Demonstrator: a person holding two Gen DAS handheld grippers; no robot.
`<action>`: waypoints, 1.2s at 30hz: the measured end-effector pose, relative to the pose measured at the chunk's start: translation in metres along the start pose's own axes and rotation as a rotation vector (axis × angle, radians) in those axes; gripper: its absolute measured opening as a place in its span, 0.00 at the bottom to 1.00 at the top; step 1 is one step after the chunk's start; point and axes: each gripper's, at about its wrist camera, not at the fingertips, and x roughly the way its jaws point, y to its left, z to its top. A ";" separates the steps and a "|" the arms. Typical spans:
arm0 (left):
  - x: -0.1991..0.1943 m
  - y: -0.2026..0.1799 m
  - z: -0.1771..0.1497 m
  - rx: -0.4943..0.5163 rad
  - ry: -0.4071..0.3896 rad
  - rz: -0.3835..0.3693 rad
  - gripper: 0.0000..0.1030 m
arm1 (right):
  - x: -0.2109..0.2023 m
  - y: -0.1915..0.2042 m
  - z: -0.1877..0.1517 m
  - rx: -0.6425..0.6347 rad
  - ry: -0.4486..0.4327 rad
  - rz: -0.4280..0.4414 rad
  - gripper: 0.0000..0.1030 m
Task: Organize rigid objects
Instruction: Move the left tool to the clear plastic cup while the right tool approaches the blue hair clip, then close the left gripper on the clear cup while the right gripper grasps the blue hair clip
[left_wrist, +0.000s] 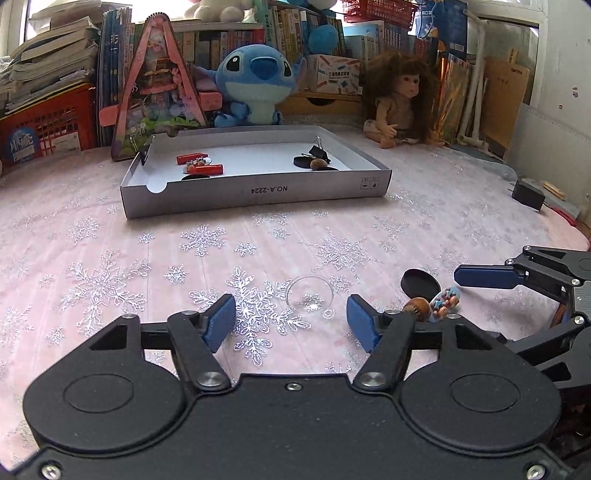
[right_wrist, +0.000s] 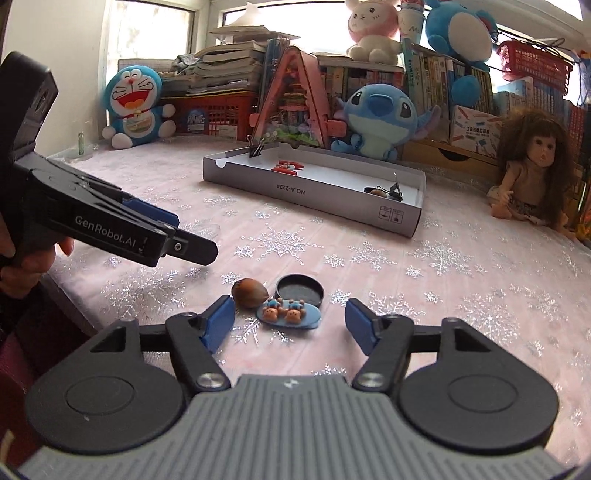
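Left gripper (left_wrist: 291, 323): jaws parted, nothing held. Blue pads clear of all objects. Clear ring (left_wrist: 309, 298) flat on the cloth (left_wrist: 110, 258), just ahead of the tips and between their lines, touching neither pad. Nut (left_wrist: 416, 309) and blue charm (left_wrist: 445, 302) just outside the right finger; black lid (left_wrist: 421, 283) directly behind them.

Right gripper (right_wrist: 290, 325): jaws parted, nothing held. Blue charm (right_wrist: 290, 314) flat on the cloth just ahead, between the two pads, apart from both. Nut (right_wrist: 250, 292) ahead, toward the left pad, touching the charm's edge. Black lid (right_wrist: 300, 290) immediately beyond the charm, rim up. Left gripper (right_wrist: 173, 236) well ahead and left, above the cloth, a hand (right_wrist: 33, 258) on its handle.

Box (left_wrist: 255, 188) well ahead of both grippers, open top, printed wall facing. Inside, seen from the left wrist: two red blocks (left_wrist: 201, 164) and a small charm at the left end; binder clip (left_wrist: 319, 152), black discs and a second nut at the right end. Another binder clip (left_wrist: 144, 153) gripping the left wall.

Beyond the box: blue plush (left_wrist: 256, 81), doll (left_wrist: 397, 99), pink A-frame house (left_wrist: 157, 85), books. Small black box (left_wrist: 528, 195) far right on the cloth.
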 end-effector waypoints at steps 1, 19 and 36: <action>0.001 0.000 -0.001 -0.002 -0.001 0.001 0.59 | 0.001 -0.001 0.000 0.010 0.000 -0.001 0.72; 0.003 -0.012 -0.011 0.036 -0.057 0.044 0.36 | 0.003 0.010 -0.006 0.043 -0.030 -0.045 0.55; 0.002 -0.007 -0.009 0.005 -0.056 0.032 0.24 | 0.001 0.009 -0.003 0.053 -0.054 -0.061 0.43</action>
